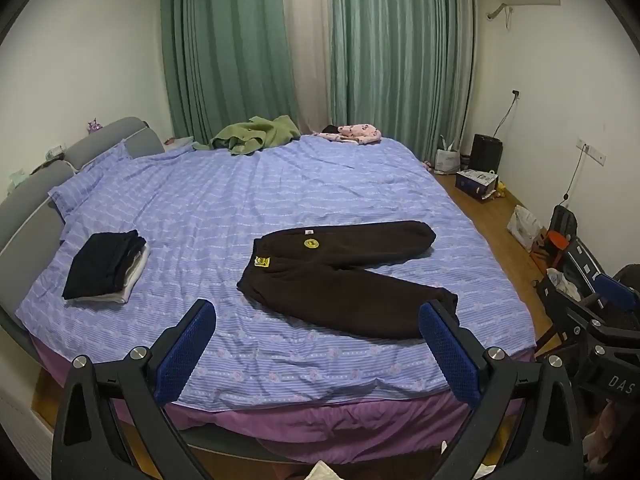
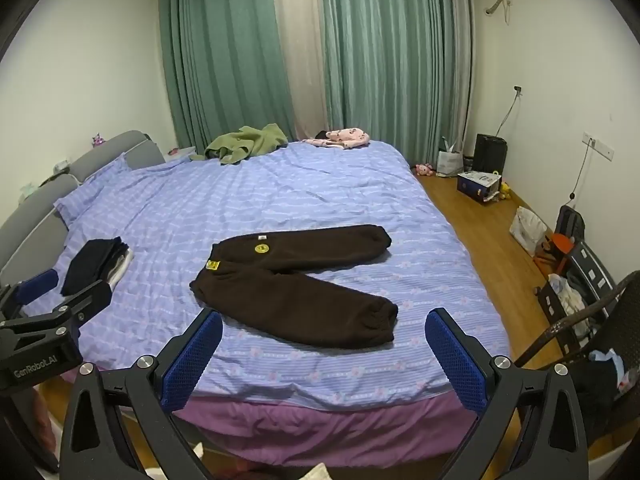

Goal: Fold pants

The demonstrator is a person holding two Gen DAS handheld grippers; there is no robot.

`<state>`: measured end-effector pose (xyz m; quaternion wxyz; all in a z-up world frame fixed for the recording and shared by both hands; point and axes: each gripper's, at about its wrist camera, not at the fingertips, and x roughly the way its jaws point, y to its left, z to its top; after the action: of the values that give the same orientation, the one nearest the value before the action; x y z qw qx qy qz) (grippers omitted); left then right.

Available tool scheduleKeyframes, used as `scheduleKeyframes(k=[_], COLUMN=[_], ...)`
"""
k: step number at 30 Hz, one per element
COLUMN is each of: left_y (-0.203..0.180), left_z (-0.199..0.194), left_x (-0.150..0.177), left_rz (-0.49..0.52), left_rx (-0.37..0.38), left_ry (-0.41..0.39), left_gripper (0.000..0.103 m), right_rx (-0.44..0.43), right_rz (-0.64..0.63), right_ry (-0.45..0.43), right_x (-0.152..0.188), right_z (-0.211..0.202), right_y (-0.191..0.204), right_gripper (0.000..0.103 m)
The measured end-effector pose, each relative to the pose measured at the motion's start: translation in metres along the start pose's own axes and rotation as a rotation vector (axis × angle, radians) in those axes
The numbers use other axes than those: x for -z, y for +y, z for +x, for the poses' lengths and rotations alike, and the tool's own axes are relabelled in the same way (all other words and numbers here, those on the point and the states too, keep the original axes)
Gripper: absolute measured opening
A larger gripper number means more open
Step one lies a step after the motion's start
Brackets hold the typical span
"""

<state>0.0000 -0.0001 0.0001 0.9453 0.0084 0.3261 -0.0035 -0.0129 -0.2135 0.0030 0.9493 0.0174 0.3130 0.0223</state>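
Pants [image 1: 344, 276] mid-bed [image 1: 280, 200], folded stack [image 1: 106, 266] left — jackets [image 1: 252, 136] behind

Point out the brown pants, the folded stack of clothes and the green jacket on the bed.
Brown pants [image 1: 320, 280]: left wrist view, on the seat, below the yellow patches.
Folded stack [image 1: 106, 262]: left wrist view, on the black top layer.
Green jacket [image 2: 244, 142]: right wrist view, on its crumpled middle.

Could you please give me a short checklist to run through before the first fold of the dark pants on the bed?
1. Left claw open, nothing held: ok.
2. Right claw open, nothing held: ok.
3. Brown pants lie flat on the bedspread: ok.
4. Legs together: not ok, they splay apart.
5. Folded stack apart from the pants: ok.
6. Pants within reach of both claws: cannot tell.
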Motion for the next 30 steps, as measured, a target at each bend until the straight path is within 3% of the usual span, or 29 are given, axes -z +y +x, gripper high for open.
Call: scheduleKeyframes(k=[30], left_y=[-0.0018], left_z=[0.0052], left_x=[-0.0052], left_rz=[0.007], left_rx=[0.005], left_ry=[0.005], left_gripper=[0.103], right_rx=[0.001], right_rz=[0.002], right_ry=[-0.001], right_x=[-0.0019], right_z=[0.0024], right_y=[-0.0018], right_gripper=[0.103])
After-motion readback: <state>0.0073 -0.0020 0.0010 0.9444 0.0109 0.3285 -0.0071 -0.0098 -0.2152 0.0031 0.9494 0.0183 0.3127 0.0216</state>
